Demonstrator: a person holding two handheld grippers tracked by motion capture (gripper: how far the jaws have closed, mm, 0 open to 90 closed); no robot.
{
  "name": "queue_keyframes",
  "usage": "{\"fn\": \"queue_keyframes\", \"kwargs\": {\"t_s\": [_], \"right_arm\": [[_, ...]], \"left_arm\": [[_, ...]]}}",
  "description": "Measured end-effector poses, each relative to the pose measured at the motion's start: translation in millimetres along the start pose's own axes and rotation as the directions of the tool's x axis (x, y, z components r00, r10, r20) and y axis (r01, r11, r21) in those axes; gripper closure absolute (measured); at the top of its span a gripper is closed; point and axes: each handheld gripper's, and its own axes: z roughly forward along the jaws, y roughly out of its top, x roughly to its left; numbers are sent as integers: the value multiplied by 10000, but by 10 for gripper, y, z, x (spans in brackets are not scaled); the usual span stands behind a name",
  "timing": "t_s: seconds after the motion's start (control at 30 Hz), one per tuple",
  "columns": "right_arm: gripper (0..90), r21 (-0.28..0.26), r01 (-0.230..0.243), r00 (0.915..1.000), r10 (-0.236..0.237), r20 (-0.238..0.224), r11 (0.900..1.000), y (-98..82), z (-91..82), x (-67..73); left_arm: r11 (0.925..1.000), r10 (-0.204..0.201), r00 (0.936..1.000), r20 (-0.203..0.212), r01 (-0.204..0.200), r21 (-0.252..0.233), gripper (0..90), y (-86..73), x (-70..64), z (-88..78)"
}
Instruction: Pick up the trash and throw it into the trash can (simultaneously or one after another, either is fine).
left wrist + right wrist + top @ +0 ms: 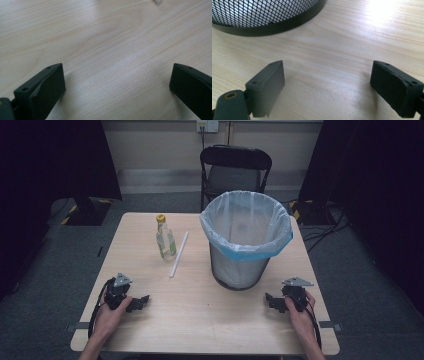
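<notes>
I am resting both grippers, left point(142, 301) and right point(270, 300), jaws wide open and empty, on the surface point(200, 310). The bottle point(165, 240) is standing beside the bin point(245, 242); a careless reach risks toppling it.

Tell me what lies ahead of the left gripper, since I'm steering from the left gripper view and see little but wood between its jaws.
Observer: A clear bottle with a yellow cap stands upright, farther up the table from the left gripper.
Operator: Anything beside it?
Observer: A white straw lies flat just right of the bottle.
Operator: And the right gripper?
Observer: The right gripper rests open near the mesh bin, nothing between its jaws.
</notes>
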Motion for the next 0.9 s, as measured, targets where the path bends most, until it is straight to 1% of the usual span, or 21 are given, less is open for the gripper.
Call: {"fn": "queue_keyframes", "kwargs": {"t_s": [0.13,0.2,0.33,0.4,0.43,0.47,0.5,0.53,0.57,0.63,0.67,0.73,0.8,0.83,0.87,0.9], "right_arm": [[118,-12,13,10000,-13,-9,10000,-4,-3,0],[118,-11,37,10000,-37,-10,10000,-9,-8,0],[118,-22,272,9994,-272,-229,9996,-34,-35,-25],[117,-20,271,9994,-271,-229,9996,-35,-35,-25],[117,-21,270,9994,-270,-230,9996,-35,-35,-25],[117,-22,271,9994,-271,-227,9996,-35,-35,-25],[117,-21,270,9994,-271,-229,9996,-35,-35,-25],[117,-20,261,9994,-261,-247,9997,-34,-35,-26],[117,-26,240,9994,-241,-255,9997,-34,-35,-25],[117,-21,260,9993,-260,-251,9997,-35,-35,-26],[117,-19,257,9994,-258,-249,9997,-35,-35,-26],[117,-19,258,9994,-259,-248,9997,-34,-35,-26],[117,-20,258,9994,-259,-243,9997,-34,-35,-26],[117,-20,258,9994,-259,-243,9997,-34,-35,-26],[117,-19,261,9994,-262,-241,9997,-34,-35,-26],[117,-18,260,9994,-260,-239,9997,-34,-35,-26]], "left_arm": [[10000,-64,10000,-76,64,17,0,3,-8,3],[10000,-44,10000,-6,44,3,0,2,1,0],[10000,-37,10000,-40,38,13,2,2,0,-1],[10000,-78,9999,-87,78,-19,11,1,0,-3],[9999,-163,9998,-70,163,-41,19,1,-4,-6],[9998,-215,9997,-103,214,-45,41,3,4,-21],[9991,-387,9992,-10,387,-167,86,1,15,-41],[9983,-526,9986,11,526,-266,155,-6,39,-71],[9980,-578,9983,14,578,-246,199,-11,55,-84],[9960,-798,9968,-65,795,-409,148,-20,86,-112],[9951,-876,9961,-134,869,-482,169,-16,92,-124],[9924,-946,9955,-106,935,-796,168,2,98,-159],[9921,-910,9958,-70,901,-878,179,13,93,-169],[9929,-768,9970,-77,757,-917,179,44,89,-181],[9919,-733,9973,-50,724,-1047,185,90,96,-194],[9908,-794,9968,39,794,-1099,188,112,101,-199]]}}
